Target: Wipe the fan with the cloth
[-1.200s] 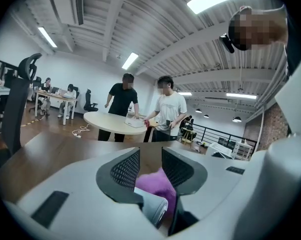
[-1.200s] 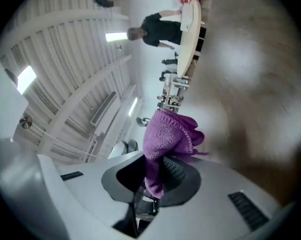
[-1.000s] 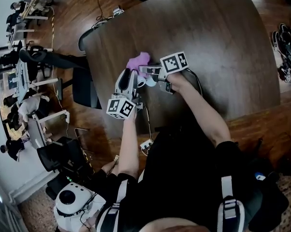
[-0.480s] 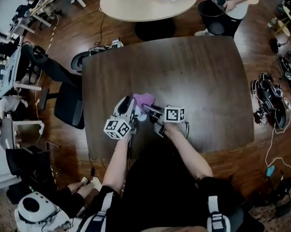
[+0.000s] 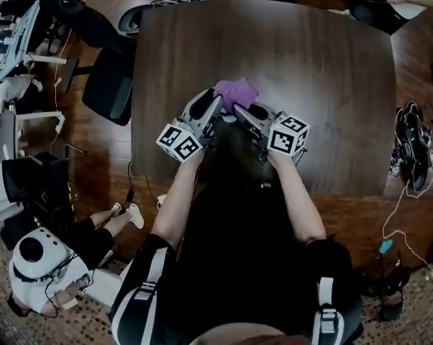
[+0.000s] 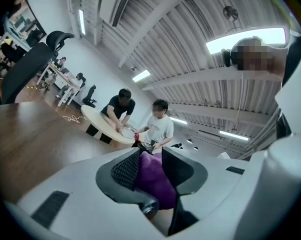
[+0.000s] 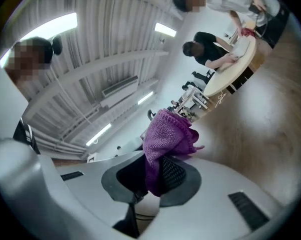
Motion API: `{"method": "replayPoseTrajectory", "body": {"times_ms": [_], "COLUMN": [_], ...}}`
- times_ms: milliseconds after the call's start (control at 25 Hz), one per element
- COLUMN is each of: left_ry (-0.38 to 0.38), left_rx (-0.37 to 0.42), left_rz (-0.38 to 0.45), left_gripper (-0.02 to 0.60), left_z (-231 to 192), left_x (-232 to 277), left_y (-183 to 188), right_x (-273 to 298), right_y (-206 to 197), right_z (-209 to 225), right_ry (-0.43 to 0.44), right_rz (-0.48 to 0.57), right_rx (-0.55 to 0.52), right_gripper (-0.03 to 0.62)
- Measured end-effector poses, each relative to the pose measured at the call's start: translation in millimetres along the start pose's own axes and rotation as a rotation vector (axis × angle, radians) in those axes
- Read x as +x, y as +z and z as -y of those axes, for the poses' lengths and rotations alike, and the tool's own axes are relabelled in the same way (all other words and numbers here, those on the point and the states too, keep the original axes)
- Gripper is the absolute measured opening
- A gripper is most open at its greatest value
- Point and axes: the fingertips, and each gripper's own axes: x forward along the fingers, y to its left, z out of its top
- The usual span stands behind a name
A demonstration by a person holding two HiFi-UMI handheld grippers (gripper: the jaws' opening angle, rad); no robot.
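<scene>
Dark wood bench [image 5: 324, 85] on a plank floor, with an office chair [image 5: 108, 85] at its left edge, cabled gear [image 5: 416, 149] on the floor to the right, and two people at a pale round table [image 6: 103, 126] beyond. Both forearms reach over the near edge and converge. The left gripper [image 5: 213, 108] and right gripper [image 5: 254, 113] each have jaws clenched on the purple cloth [image 5: 236, 92], which is bunched between them at mid-bench.
</scene>
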Motion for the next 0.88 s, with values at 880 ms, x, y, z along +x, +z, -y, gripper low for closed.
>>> {"method": "replayPoseTrajectory", "body": {"times_ms": [880], "left_ry": [-0.004], "left_rx": [0.033], "left_rz": [-0.044], "left_gripper": [0.147], "left_z": [10], "left_x": [-5], "left_y": [-25], "right_x": [-22], "right_y": [-34], "right_z": [42], "right_ry": [-0.149], "right_rz": [0.037], "right_rx": [0.402], "right_gripper": [0.055]}}
